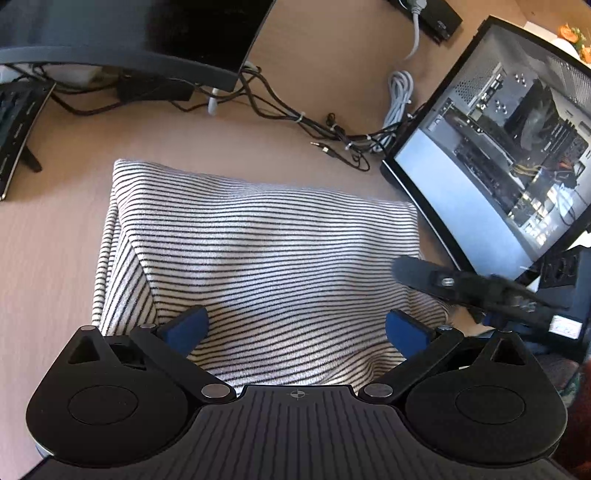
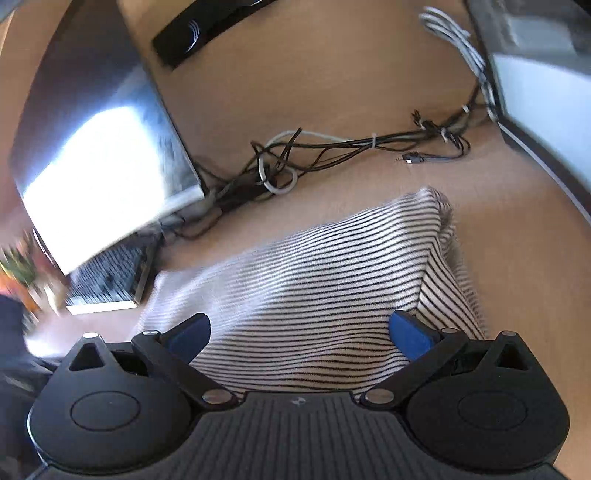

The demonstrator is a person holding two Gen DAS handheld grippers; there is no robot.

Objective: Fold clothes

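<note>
Striped garment (image 1: 266,258) lying as a compact folded block on the bench (image 1: 48,258), between the monitor (image 1: 122,33) and the glass-sided computer case (image 1: 498,140). Hovering above it with left gripper (image 1: 295,328) and right gripper (image 2: 299,332), jaws spread wide, gripping nothing, probably releasing or reaching. Finding no readable writing anywhere.
</note>
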